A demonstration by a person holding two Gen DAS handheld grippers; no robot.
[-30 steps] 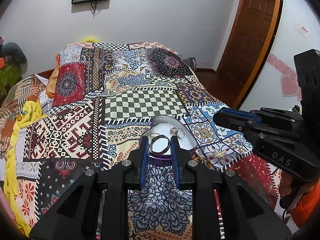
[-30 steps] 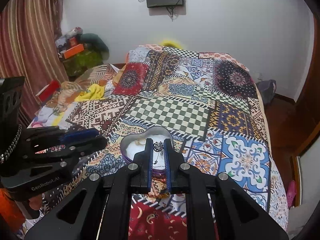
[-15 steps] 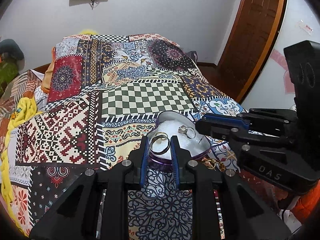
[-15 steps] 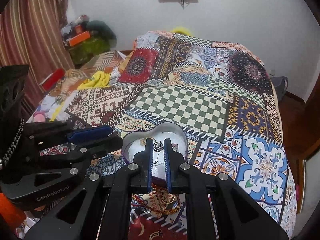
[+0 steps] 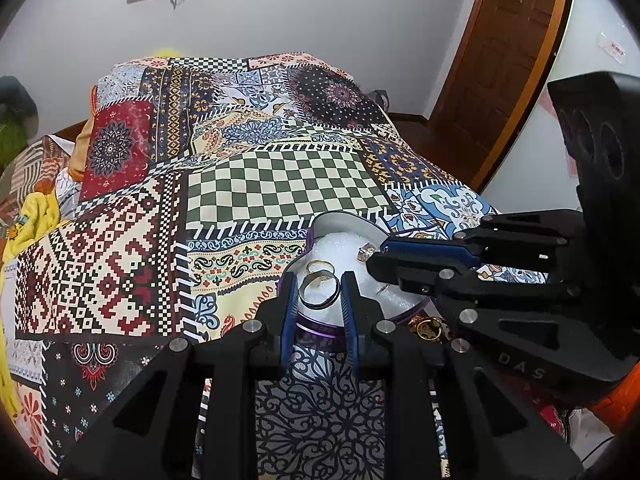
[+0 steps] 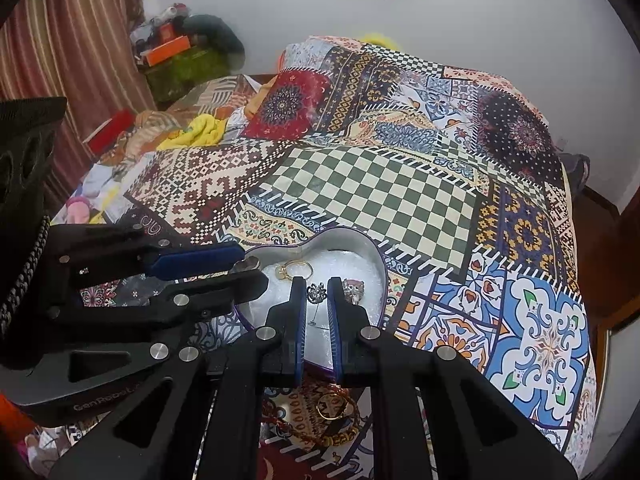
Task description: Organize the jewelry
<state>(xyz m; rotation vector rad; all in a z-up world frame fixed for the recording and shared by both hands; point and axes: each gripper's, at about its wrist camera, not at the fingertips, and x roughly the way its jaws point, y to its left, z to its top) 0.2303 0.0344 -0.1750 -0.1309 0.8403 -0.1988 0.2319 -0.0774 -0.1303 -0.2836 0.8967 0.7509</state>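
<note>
A heart-shaped tin (image 5: 344, 218) lined with white padding lies on the patchwork bedspread. On the padding rest a gold ring (image 5: 320, 266) and a stone-set ring (image 5: 366, 252). My left gripper (image 5: 320, 282) is shut on a dark metal band ring (image 5: 320, 294), held just above the tin's near edge. In the right wrist view my right gripper (image 6: 317, 284) is shut on a small flower stud earring (image 6: 317, 293), its pin hanging over the padding of the tin (image 6: 360, 237). The gold ring (image 6: 296, 268) and the stone-set ring (image 6: 354, 288) flank it.
A loose heap of gold rings and beaded bracelets (image 6: 332, 408) lies on the bedspread just in front of the tin. The bed's right edge drops to a wooden floor and door (image 5: 508, 52). Clothes and clutter (image 6: 180, 56) sit beyond the bed's left side.
Both grippers have come down and forward over the tin, which now looks larger and closer. Each keeps hold of its piece. The right gripper's tips now reach over the padding.
</note>
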